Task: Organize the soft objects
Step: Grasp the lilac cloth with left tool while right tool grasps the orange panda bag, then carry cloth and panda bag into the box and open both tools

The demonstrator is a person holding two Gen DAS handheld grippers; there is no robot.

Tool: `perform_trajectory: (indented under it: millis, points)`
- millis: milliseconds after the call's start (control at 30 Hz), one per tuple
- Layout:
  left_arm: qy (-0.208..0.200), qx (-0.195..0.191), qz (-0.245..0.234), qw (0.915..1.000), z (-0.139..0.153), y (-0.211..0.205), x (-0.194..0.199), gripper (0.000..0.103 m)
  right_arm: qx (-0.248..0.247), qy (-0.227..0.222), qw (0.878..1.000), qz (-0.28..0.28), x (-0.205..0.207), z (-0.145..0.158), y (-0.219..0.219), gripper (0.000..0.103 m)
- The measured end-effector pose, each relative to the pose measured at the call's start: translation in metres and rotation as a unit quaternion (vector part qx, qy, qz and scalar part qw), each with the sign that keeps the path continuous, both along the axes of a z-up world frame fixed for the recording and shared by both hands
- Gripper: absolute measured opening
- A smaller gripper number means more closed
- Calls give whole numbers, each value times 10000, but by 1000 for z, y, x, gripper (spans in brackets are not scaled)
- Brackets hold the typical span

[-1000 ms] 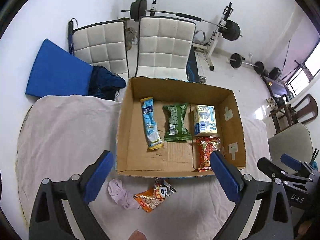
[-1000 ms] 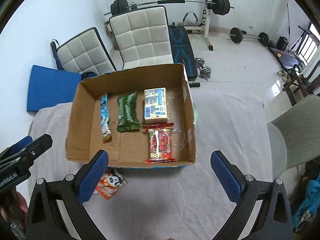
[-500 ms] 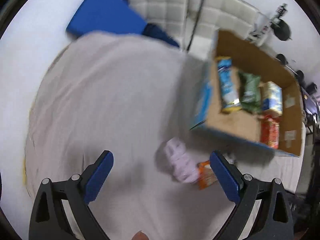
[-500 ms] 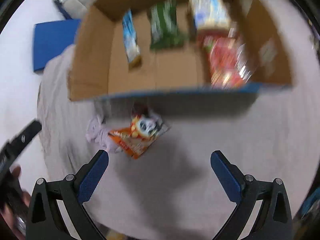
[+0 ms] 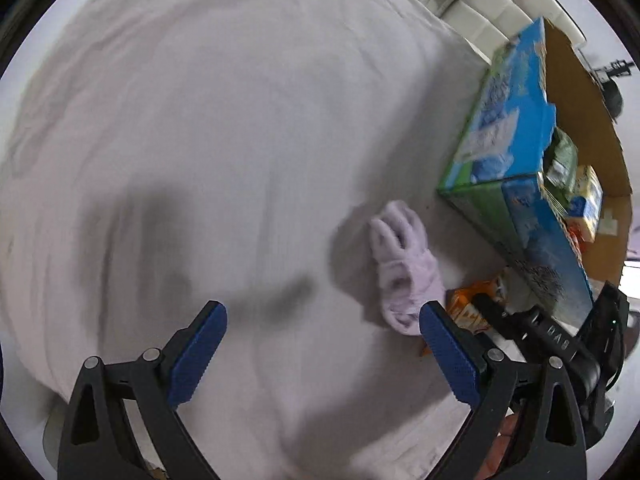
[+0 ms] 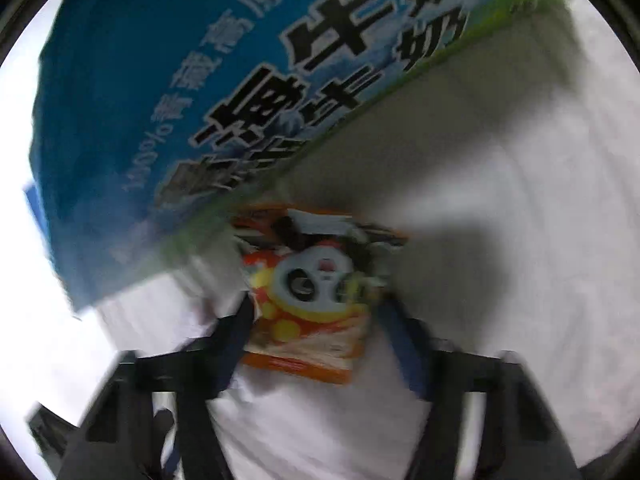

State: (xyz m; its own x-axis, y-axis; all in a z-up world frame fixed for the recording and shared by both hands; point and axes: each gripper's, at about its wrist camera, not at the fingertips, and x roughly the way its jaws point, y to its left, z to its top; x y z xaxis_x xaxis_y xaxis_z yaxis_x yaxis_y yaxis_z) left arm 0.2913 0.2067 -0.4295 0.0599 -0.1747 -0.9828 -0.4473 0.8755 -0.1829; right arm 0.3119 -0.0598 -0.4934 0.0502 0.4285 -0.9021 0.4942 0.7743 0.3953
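A pale lilac sock (image 5: 404, 268) lies crumpled on the white cloth, just ahead and right of my open, empty left gripper (image 5: 320, 344). An orange snack packet with a panda face (image 6: 316, 296) lies by the box wall; its orange edge shows in the left wrist view (image 5: 464, 308). My right gripper (image 6: 316, 320) is low over the packet with a finger on each side of it; the view is blurred, and the fingers stand wide apart. The right gripper's body shows in the left wrist view (image 5: 552, 336).
A cardboard box with blue and green printed sides (image 5: 516, 184) stands at the right, with several snack packs inside. Its blue wall (image 6: 224, 80) fills the top of the right wrist view. White cloth (image 5: 224, 128) covers the table.
Both grippers have dropped from high above the box to close over the cloth. The left swung left toward the sock. The right moved down onto the orange packet in front of the box.
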Motion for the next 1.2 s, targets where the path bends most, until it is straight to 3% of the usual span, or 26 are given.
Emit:
perform_trajectory:
  millis: [67, 133, 300, 367, 433, 500, 733, 867, 900, 933, 1033, 1067, 1200]
  points:
    - [-19, -87, -76, 9999, -6, -7, 6, 96, -211, 105, 9995, 224, -3, 3, -6, 51]
    - [24, -226, -146, 9996, -14, -17, 14, 87, -349, 115, 9983, 442, -5, 7, -12, 43]
    - [331, -280, -487, 9979, -42, -50, 38, 71, -960, 213, 9895, 1062, -19, 19, -39, 38]
    - [448, -128, -724, 9963, -53, -64, 47, 68, -1423, 213, 9794, 1420, -25, 22, -50, 37]
    - [547, 17, -973, 9937, -63, -76, 51, 55, -1957, 257, 9624, 1866, -31, 23, -57, 35]
    - [441, 224, -1278, 9906, -64, -89, 51, 50, -2262, 362, 9493, 2154, -41, 21, -66, 34]
    - [320, 526, -1926, 9793, -61, -124, 22, 44, -2163, 541, 9459, 2359, -65, 14, -94, 34]
    - [397, 556, -2406, 9682, -60, -155, -17, 44, -1571, 702, 9605, 2189, -69, 12, -108, 36]
    - [449, 523, -2556, 9643, -61, -168, -30, 44, -1452, 703, 9640, 2116, -71, 14, -114, 41]
    - [473, 500, -2633, 9623, -62, -175, -37, 44, -1344, 712, 9668, 2051, -74, 15, -121, 53]
    - [548, 575, -2978, 9513, -71, -207, -56, 45, -1241, 493, 9692, 2068, -78, 25, -131, 66]
    - [531, 651, -3019, 9496, -73, -213, -58, 45, -1373, 507, 9658, 2140, -78, 28, -133, 69]
    - [459, 907, -3088, 9457, -73, -230, -56, 46, -1185, 462, 9713, 2009, -72, 27, -141, 70]
